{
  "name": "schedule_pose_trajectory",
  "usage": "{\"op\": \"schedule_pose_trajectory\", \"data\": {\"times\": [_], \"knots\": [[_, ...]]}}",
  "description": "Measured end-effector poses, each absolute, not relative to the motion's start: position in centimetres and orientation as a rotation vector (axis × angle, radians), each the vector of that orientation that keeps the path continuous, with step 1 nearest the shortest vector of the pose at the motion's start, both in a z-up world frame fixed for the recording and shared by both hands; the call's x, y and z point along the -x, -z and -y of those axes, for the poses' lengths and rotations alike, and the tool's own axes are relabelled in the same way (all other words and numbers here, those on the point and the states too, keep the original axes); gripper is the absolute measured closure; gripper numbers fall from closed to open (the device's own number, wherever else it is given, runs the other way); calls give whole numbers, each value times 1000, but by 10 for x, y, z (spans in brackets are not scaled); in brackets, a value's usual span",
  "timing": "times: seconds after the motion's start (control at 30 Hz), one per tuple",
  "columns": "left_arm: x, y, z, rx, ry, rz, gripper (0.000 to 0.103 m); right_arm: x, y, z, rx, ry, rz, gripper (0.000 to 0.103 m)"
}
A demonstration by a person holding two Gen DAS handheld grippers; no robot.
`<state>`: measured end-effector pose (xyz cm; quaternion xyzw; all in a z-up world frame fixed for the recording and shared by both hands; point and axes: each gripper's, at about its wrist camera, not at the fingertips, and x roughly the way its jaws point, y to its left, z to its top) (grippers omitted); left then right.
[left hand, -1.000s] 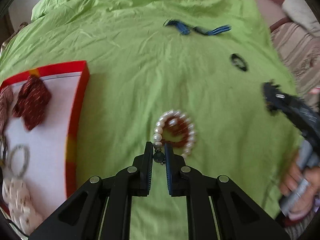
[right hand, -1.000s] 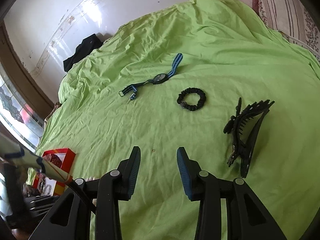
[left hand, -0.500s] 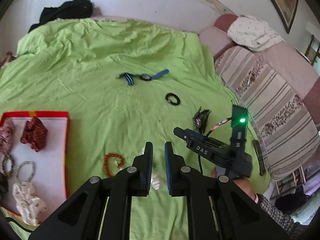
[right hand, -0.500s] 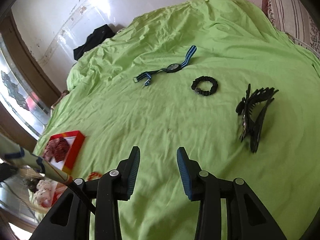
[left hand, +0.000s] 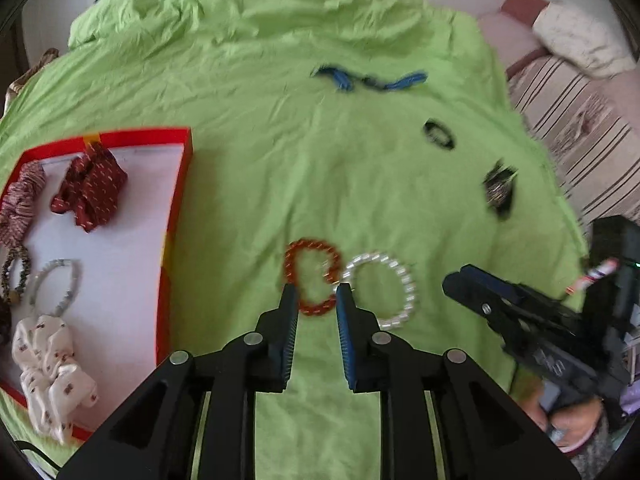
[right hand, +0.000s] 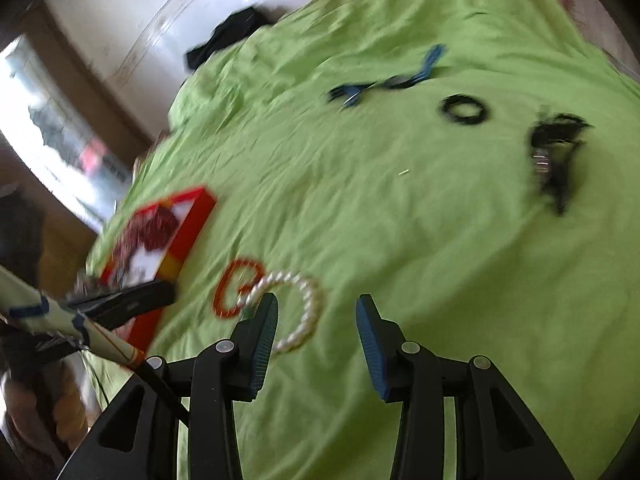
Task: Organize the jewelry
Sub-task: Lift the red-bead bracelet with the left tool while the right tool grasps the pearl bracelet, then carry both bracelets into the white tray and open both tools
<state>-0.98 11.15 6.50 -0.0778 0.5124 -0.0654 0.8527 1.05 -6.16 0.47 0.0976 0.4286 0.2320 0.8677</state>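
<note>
A red bead bracelet point(left hand: 312, 276) and a white pearl bracelet point(left hand: 384, 290) lie side by side on the green bedsheet point(left hand: 280, 140). My left gripper point(left hand: 317, 298) is open and empty, its tips just short of the red bracelet. My right gripper point(right hand: 316, 308) is open and empty, just right of the pearl bracelet point(right hand: 300, 304); the red bracelet point(right hand: 236, 286) lies left of that. The red-rimmed tray point(left hand: 176, 200) at the left holds scrunchies and bracelets.
A blue-strapped watch point(left hand: 372, 80), a black hair tie point(left hand: 439, 135) and a black claw clip point(left hand: 498, 192) lie farther back on the sheet. A striped sofa point(left hand: 580, 120) borders the sheet's right side. Dark cloth point(right hand: 228, 34) lies at the far edge.
My left gripper let go of the pearl bracelet, which now lies beside the red one, and opened. My right gripper swung left toward both bracelets. Both views are motion-blurred.
</note>
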Motion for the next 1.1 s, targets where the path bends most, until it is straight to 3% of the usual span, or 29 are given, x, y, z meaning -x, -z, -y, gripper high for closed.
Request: {"op": "schedule_pose_trajectory", "data": {"times": [0.33, 0.43, 0.5, 0.57, 0.63, 0.7, 1.1], "knots": [[-23, -25, -105, 136, 146, -1154, 85, -26, 23, 23, -56, -503, -925, 59], [-26, -20, -106, 149, 148, -1147, 85, -30, 27, 23, -56, -499, -932, 66], [-27, -18, -107, 170, 147, -1137, 85, -33, 27, 23, -40, -490, -937, 82], [-30, -17, -106, 184, 140, -1134, 85, -34, 27, 24, -43, -486, -939, 92], [-31, -18, -104, 182, 133, -1134, 85, -37, 25, 29, -84, -493, -946, 92], [-30, -21, -103, 183, 122, -1130, 96, -37, 20, 34, -119, -494, -936, 93], [29, -95, -106, 266, 173, -975, 96, -9, -26, 53, -197, -500, -798, 93]]}}
